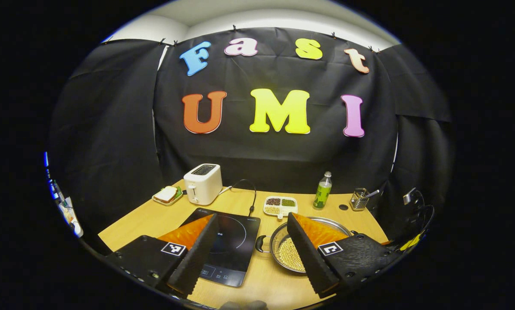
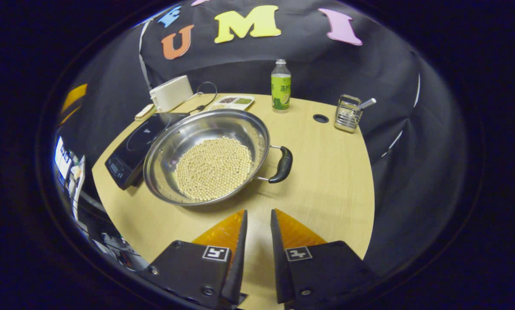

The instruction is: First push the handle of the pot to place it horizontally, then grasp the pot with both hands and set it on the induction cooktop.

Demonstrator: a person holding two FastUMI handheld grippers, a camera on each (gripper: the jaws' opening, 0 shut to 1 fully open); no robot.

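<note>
Steel pot (image 2: pixel 207 157): sitting on the wooden bench (image 2: pixel 326 181) just right of the cooktop (image 2: pixel 134 144), holding a layer of pale beans (image 2: pixel 213 168); its rim is overlapping the cooktop's edge in the right gripper view.
Pot handles: one black handle (image 2: pixel 282 164) is pointing toward the right claw; the other (image 1: pixel 260 243) is facing the cooktop.
Left claw (image 1: pixel 252 247): hanging above the bench with its fingers spread wide, gripping nothing.
Right claw (image 2: pixel 257 241): hovering near the pot, fingers a narrow gap apart, holding nothing.
Back of bench: a toaster (image 1: pixel 202 183), a bottle (image 2: pixel 280 87) and a wire basket (image 2: pixel 348 113) are standing there.
</note>
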